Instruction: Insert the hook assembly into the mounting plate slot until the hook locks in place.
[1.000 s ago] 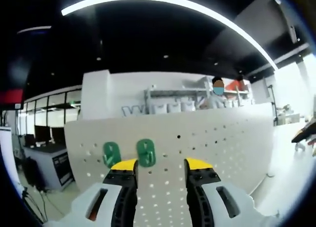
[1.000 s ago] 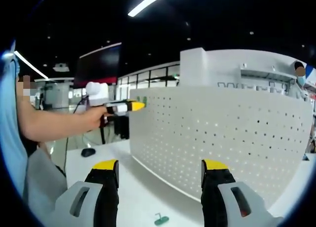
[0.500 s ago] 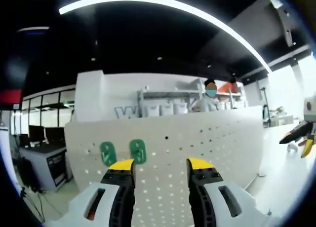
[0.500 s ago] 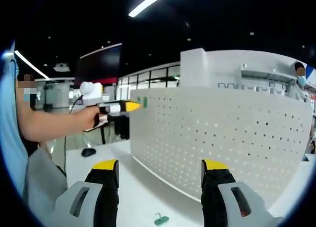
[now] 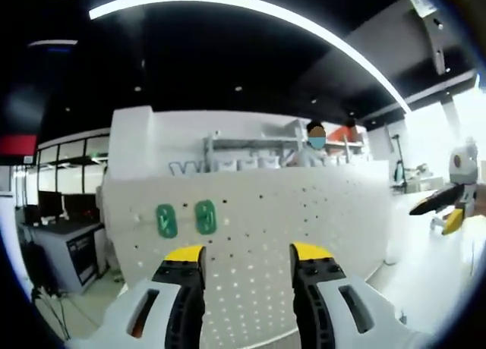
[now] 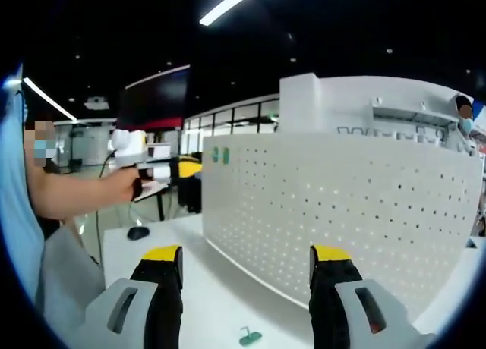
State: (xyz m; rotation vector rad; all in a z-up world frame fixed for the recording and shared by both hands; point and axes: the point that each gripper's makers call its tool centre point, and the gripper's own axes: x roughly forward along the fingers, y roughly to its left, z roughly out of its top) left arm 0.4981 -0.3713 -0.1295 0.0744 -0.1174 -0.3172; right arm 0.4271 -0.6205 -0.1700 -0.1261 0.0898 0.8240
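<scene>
I held my right gripper [image 6: 247, 258] over the white tabletop [image 6: 197, 277] with its jaws spread and nothing between them, and the one loose hook [image 6: 250, 337] lay flat on that surface just ahead of and below the gap, a little nearer my left jaw than my right. It was a small green plastic piece, thin and smooth by the look of it; it was too small in the right gripper view for me to read its long axis with any confidence. The mounting plate [image 6: 342, 212], a white upright perforated panel, matte and dotted with regular rows of small holes, stood beyond it, running away from me to the right. My left gripper [image 5: 247, 252] was also parted and carrying nothing, raised in front of the plate's upper left part, where two green hooks [image 5: 186, 218] already sat side by side against the panel, oval and glossy. I could also see that left gripper in the right gripper view, held out by the person's hand off the plate's left edge. I judged the right gripper far the nearer to the loose hook, so the pick would fall to it: down and slightly forward, then up toward a free slot beside the mounted pair.
</scene>
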